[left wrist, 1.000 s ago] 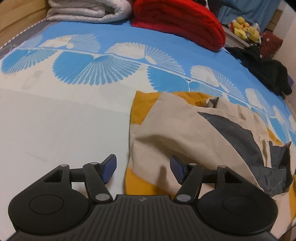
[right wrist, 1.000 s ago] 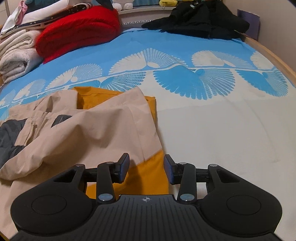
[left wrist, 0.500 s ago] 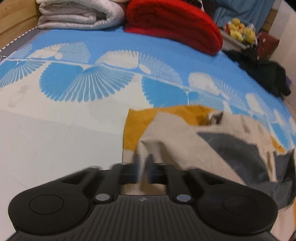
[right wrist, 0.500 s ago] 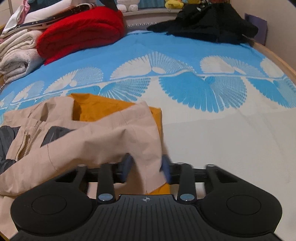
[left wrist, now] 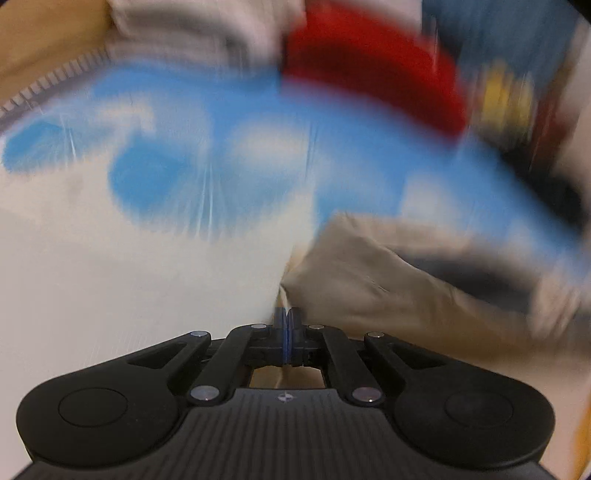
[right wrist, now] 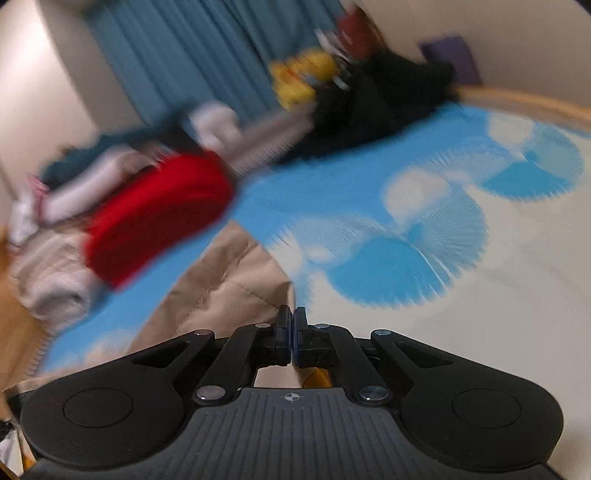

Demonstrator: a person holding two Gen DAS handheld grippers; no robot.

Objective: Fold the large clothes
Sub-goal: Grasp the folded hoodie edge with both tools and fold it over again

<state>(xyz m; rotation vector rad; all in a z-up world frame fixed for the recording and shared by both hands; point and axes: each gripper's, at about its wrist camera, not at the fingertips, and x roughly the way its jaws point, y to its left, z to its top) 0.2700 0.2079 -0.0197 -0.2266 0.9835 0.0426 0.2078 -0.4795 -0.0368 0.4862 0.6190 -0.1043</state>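
A beige, grey and mustard jacket [left wrist: 399, 280] lies on the bed. My left gripper [left wrist: 287, 321] is shut on the jacket's near left edge and holds it raised. In the right wrist view, my right gripper [right wrist: 292, 325] is shut on the jacket's [right wrist: 229, 288] near right edge, with beige cloth running left and forward from the tips. Both views are blurred by motion. The part of the jacket below the grippers is hidden.
The blue and white fan-print bed sheet [left wrist: 110, 277] spreads all around. A red folded blanket [left wrist: 373, 70] and white bedding [left wrist: 199, 33] lie at the far end. Black clothes [right wrist: 373, 107] and yellow plush toys [right wrist: 303, 77] sit at the far right, by a wooden bed rim [right wrist: 517, 99].
Both grippers went from open around the jacket's near edge to shut on it. They have lifted and swung forward with the cloth; the mustard lining is largely out of sight.
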